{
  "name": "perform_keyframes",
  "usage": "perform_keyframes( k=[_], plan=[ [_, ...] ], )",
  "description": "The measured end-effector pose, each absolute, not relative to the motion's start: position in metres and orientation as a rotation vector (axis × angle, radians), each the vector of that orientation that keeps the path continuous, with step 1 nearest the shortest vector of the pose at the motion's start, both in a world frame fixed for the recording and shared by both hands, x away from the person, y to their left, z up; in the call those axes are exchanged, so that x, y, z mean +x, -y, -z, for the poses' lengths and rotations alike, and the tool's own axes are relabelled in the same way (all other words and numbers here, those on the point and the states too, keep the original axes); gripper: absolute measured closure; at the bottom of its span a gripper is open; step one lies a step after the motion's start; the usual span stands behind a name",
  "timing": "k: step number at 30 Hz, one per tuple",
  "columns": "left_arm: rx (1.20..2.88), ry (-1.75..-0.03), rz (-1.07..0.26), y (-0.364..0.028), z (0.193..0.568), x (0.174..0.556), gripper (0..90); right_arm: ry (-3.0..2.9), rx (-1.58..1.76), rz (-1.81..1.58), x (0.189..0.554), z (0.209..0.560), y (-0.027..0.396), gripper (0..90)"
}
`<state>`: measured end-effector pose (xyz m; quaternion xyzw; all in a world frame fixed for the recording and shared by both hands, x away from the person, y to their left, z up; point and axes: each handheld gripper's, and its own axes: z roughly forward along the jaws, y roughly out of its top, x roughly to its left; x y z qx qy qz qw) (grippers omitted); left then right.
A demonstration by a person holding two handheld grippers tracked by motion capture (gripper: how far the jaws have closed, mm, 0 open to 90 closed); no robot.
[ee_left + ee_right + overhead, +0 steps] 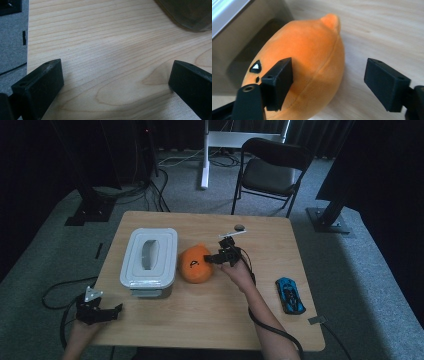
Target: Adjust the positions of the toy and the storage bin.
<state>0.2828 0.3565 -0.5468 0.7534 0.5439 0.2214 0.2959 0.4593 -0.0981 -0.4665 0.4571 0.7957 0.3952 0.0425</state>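
An orange plush toy (pixel 196 265) with a small black face lies mid-table, right beside a grey lidded box (pixel 149 256). My right gripper (pixel 216 256) reaches it from the right. In the right gripper view, the gripper (pixel 329 72) is open: one jaw hangs over the plush (pixel 307 62), the other stands off over bare wood, and neither pad presses on it. My left gripper (pixel 114 311) rests at the table's front left corner. Its jaws stand wide apart over bare wood, so this gripper (pixel 117 70) is open with nothing between them.
A blue toy car (pixel 290 295) lies near the table's (pixel 200 320) right front. A small dark object (pixel 239 226) sits toward the far edge. A folding chair (pixel 272 170) stands behind the table. The box's corner (pixel 190 12) lies ahead of my left gripper.
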Motion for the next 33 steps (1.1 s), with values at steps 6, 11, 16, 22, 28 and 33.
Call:
perform_keyframes(
  k=[6, 11, 16, 22, 28, 33],
  plan=[
    [2.004, -1.447, -0.589, -0.356, 0.547, 0.283, 0.1, -2.521, 1.33, -1.271, 0.453, 0.474, 0.098, 47.8],
    [2.004, -1.447, -0.589, -0.356, 0.547, 0.283, 0.1, -2.515, 1.211, -1.224, 0.443, 0.47, 0.094, 67.8],
    [2.003, -1.447, -0.589, -0.356, 0.547, 0.283, 0.1, -2.47, 1.169, -1.175, 0.435, 0.466, 0.092, 82.4],
    [2.004, -1.447, -0.589, -0.356, 0.547, 0.283, 0.1, -2.431, 1.19, -1.163, 0.434, 0.464, 0.097, 85.0],
    [2.004, -1.447, -0.589, -0.356, 0.547, 0.283, 0.1, -2.396, 1.232, -1.159, 0.434, 0.461, 0.107, 85.4],
    [2.004, -1.447, -0.589, -0.356, 0.547, 0.283, 0.1, -2.378, 1.265, -1.158, 0.434, 0.46, 0.12, 85.3]
  ],
)
